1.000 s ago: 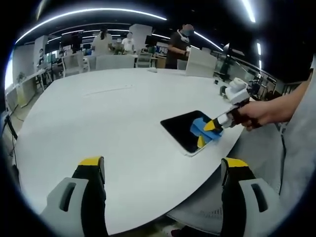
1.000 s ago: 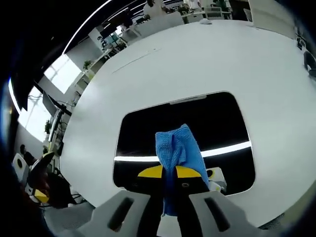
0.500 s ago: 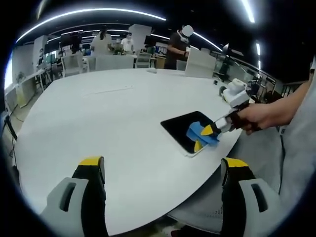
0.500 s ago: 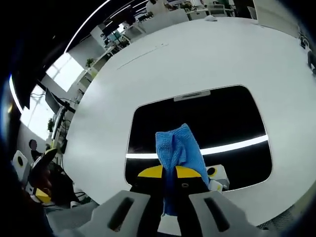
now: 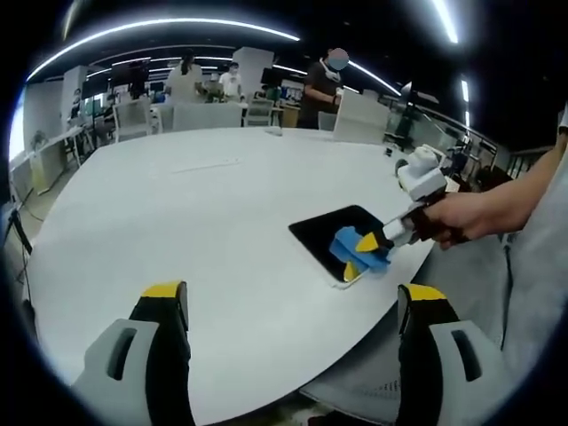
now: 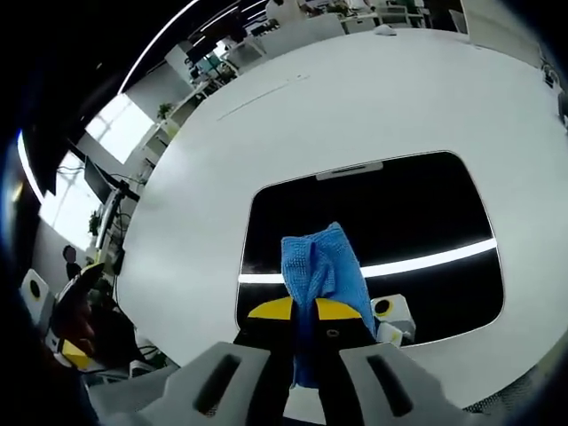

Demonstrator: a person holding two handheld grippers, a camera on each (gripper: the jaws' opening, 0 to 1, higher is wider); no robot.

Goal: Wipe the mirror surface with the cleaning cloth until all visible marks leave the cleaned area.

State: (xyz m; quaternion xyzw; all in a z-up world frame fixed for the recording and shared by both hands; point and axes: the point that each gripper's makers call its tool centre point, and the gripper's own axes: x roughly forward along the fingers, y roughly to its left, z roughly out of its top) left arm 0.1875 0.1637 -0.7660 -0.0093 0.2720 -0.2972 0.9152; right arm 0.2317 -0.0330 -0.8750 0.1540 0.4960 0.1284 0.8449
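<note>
A dark rectangular mirror (image 6: pixel 373 222) lies flat on the white table (image 6: pixel 293 124), reflecting a bright ceiling light strip. My right gripper (image 6: pixel 304 308) is shut on a blue cleaning cloth (image 6: pixel 321 271), which hangs over the mirror's near part. In the left gripper view the mirror (image 5: pixel 326 234) lies near the table's right edge, with the blue cloth (image 5: pixel 354 248) pressed on its near end by the right gripper (image 5: pixel 366 243) in a person's hand. My left gripper (image 5: pixel 288 306) stands open above the table's near edge, well left of the mirror, with nothing between its fingers.
The white table (image 5: pixel 186 204) is broad and round-edged. Chairs (image 5: pixel 204 111) and several people (image 5: pixel 319 84) stand at its far side. A person's arm (image 5: pixel 497 200) reaches in from the right. A grey chair seat (image 5: pixel 373 382) sits below the table's near edge.
The right gripper with the cloth has slid leftward across the mirror's near end. My left gripper has stayed in place.
</note>
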